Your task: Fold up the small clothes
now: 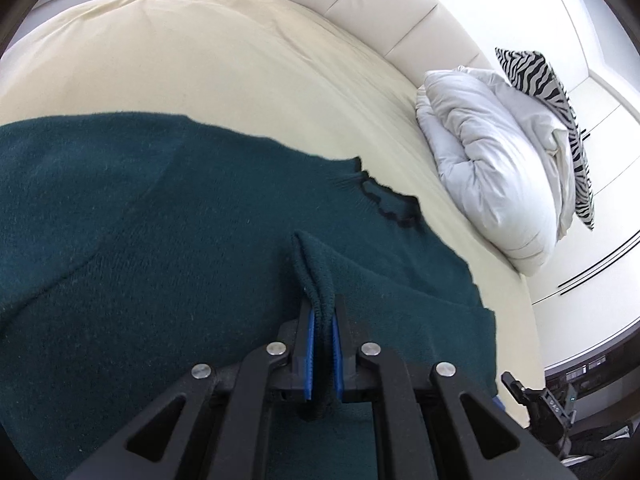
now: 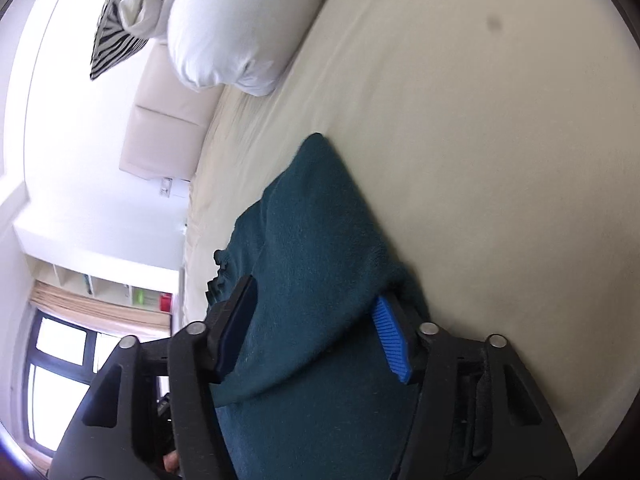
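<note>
A dark green knitted sweater (image 1: 168, 248) lies spread on the cream bed sheet (image 1: 208, 56), its black-trimmed collar (image 1: 390, 204) toward the pillows. My left gripper (image 1: 322, 312) is shut on a pinched fold of the sweater's fabric, which stands up between the blue pads (image 1: 307, 344). In the right wrist view the sweater (image 2: 316, 248) lies between the wide-open jaws of my right gripper (image 2: 316, 300). The fabric drapes over the left finger and rests against the blue pad (image 2: 392, 340) of the right finger, but the jaws are not closed on it.
A white pillow (image 1: 492, 176) and a zebra-striped cushion (image 1: 560, 108) lie at the head of the bed against the padded cream headboard (image 1: 384, 4). In the right wrist view a window (image 2: 60, 364) and shelves (image 2: 104, 284) are beyond the bed's edge.
</note>
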